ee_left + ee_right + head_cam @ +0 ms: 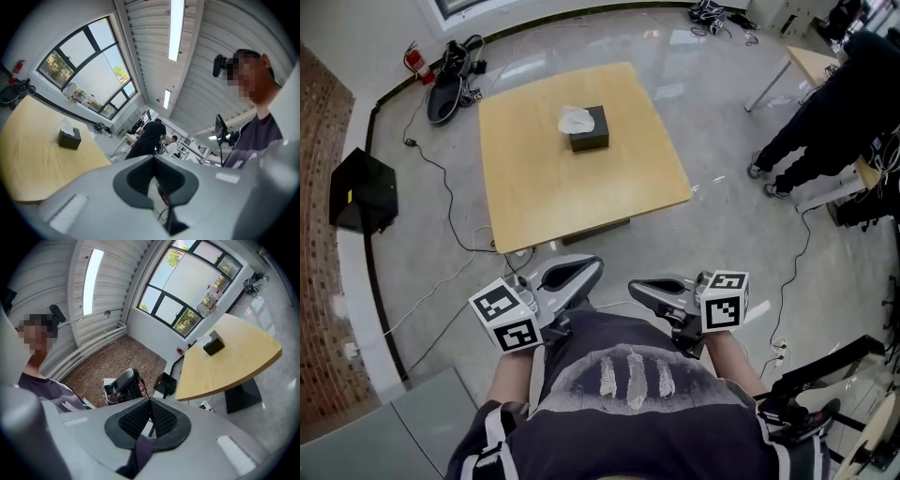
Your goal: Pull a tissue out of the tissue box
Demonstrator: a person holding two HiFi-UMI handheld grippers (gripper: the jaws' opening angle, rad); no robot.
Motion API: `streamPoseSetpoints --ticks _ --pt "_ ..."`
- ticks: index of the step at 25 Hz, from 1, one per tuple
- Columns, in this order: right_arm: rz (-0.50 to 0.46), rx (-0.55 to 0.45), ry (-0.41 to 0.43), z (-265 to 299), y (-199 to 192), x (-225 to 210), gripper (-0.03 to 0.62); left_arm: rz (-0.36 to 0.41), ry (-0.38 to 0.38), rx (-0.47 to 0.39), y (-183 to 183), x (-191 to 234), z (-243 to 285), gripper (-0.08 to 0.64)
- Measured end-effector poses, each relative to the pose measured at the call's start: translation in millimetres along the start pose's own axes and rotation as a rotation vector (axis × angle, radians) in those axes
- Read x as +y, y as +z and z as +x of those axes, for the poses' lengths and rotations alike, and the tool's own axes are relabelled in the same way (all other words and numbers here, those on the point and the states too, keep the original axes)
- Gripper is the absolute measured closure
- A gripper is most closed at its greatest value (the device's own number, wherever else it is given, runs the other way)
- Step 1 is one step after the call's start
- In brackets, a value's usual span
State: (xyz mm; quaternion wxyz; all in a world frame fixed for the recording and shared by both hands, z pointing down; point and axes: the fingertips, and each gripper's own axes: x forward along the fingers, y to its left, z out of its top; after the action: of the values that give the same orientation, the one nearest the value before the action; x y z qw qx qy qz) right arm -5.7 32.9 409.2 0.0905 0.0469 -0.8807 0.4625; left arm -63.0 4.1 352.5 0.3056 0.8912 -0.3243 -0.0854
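Both of my tongs are clenched with nothing in them. In the left gripper view the left gripper (154,160) has its ribbed pads pressed together. The right gripper view shows the same on the right gripper (150,403). From the head view they sit low and close to my body, the left gripper (592,266) and the right gripper (636,289) side by side, tips toward the table, each with its marker cube (506,316) behind it.

The tissue box (589,128) is dark and stands on the far half of the wooden table (581,202), well apart from both grippers. A white tissue (575,119) sticks out of its top, bunched toward the left. A strip of grey floor, the table's near edge and the near stretch of tabletop lie between my jaws and the box. The left gripper view shows the box (70,138) small and off to the left, and the right gripper view has it (213,345) up to the right.

A thin black cable (450,202) trails over the floor from the left toward the table's foot (low down, under the tabletop line). A black case (364,190) lies further left, by the brick wall (319,281). A red fire extinguisher (414,62) and a heap of dark gear (450,80) sit beyond the far left corner. On the right a person in black (834,112) stands bent over a second table (811,61), well clear of mine.
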Motion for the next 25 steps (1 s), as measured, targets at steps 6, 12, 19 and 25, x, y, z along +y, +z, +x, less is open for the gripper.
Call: streamPoseSetpoints --ticks 6,12,19,25 --pt "0.009 0.009 -0.069 60.5 46.5 -19.7 0.594 -0.043 -0.022 -0.008 56.1 78.0 -14.4 0.557" --pt "0.023 0.019 -0.122 106.2 84.2 -42.1 0.594 -0.080 -0.022 -0.022 89.2 143.8 -26.5 0.557" --pt "-0.011 0.035 -0.201 136.3 109.3 -50.3 0.594 -0.064 0.027 -0.038 118.4 202.6 -34.0 0.557" --pt "-0.002 0.034 -0.199 149.0 128.4 -60.5 0.594 -0.066 0.073 -0.013 130.5 241.0 -15.9 0.552"
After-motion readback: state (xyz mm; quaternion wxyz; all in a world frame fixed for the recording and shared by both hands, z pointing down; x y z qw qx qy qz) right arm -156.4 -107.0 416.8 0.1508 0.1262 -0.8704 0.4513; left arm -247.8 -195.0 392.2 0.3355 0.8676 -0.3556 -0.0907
